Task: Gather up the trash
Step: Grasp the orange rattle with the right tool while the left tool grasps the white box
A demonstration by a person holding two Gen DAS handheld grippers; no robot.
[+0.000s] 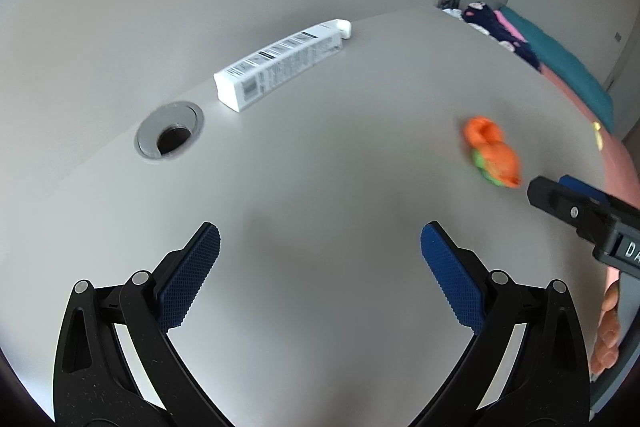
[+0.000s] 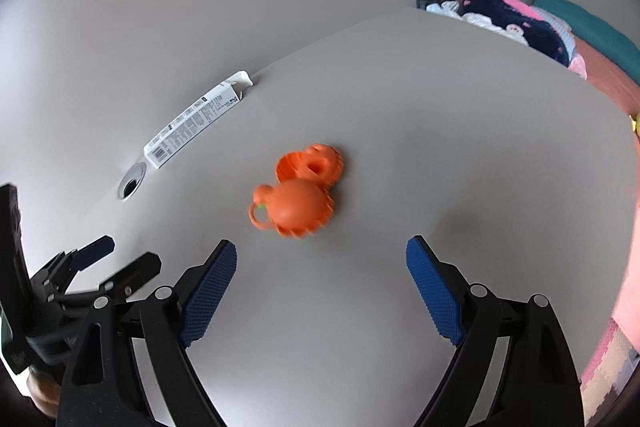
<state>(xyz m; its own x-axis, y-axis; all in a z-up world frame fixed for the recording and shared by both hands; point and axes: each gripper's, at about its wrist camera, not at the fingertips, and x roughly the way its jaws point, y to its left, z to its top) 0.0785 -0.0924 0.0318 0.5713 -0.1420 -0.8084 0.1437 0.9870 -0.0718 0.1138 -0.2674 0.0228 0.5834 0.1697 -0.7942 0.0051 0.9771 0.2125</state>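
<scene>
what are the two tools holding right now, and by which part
Nothing. The left tool and the right tool both stand open over the bare table; the orange toy and white carton lie untouched.

The left gripper (image 1: pixel 320 251) hangs over a pale grey table (image 1: pixel 320 163) with its blue-padded jaws spread wide and nothing between them. Far and to the left lies a long white carton (image 1: pixel 280 61) with printed text, its far end flap open, and just nearer and left of it a round cable hole (image 1: pixel 170 135) is set in the table. To the right sits a blurred orange plastic piece (image 1: pixel 494 151) with some green on it, and just beside it the tip of the right gripper (image 1: pixel 560 199) enters from the right edge, a person's fingers (image 1: pixel 608 331) showing below it.
</scene>
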